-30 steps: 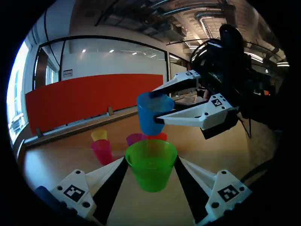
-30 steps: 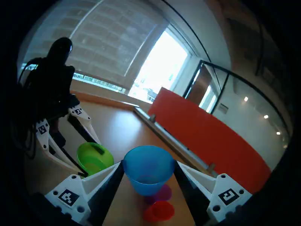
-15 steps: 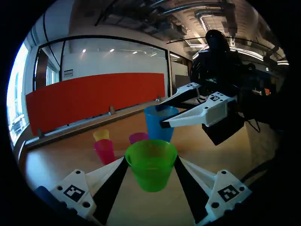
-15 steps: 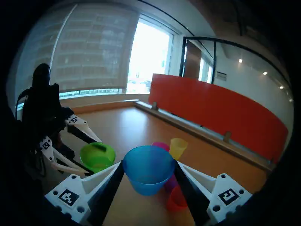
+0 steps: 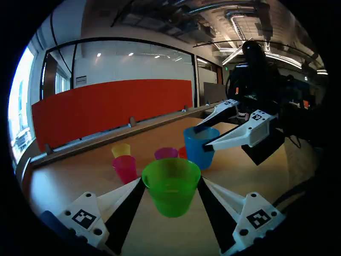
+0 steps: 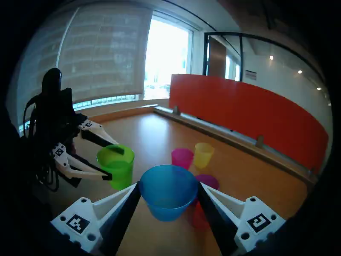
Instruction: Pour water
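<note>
- Gripping green cup (image 5: 171, 192) upright in left hand-held gripper (image 5: 170, 181), both fingers pressed on its sides.
- Gripping blue cup (image 6: 167, 200) upright in right hand-held gripper (image 6: 168, 187), same way (a finger on each side).
- From left gripper view: holding blue cup beyond and right of green cup, near but apart; can't tell if its base touches the tabletop (image 5: 64, 183).
- Can't read a water level in either cup.
- Seeing four loose cups on tabletop past the held ones: yellow cup (image 5: 121, 149), pink cup (image 5: 125, 167) just in front of it, purple cup (image 5: 166, 152), red cup (image 5: 182, 151) mostly hidden behind blue.
- From right gripper view: seeing green cup off to the left, pink and yellow side by side farther out, purple and red just behind blue.
- Backed by orange partition (image 5: 111, 106) along far tabletop edge.
</note>
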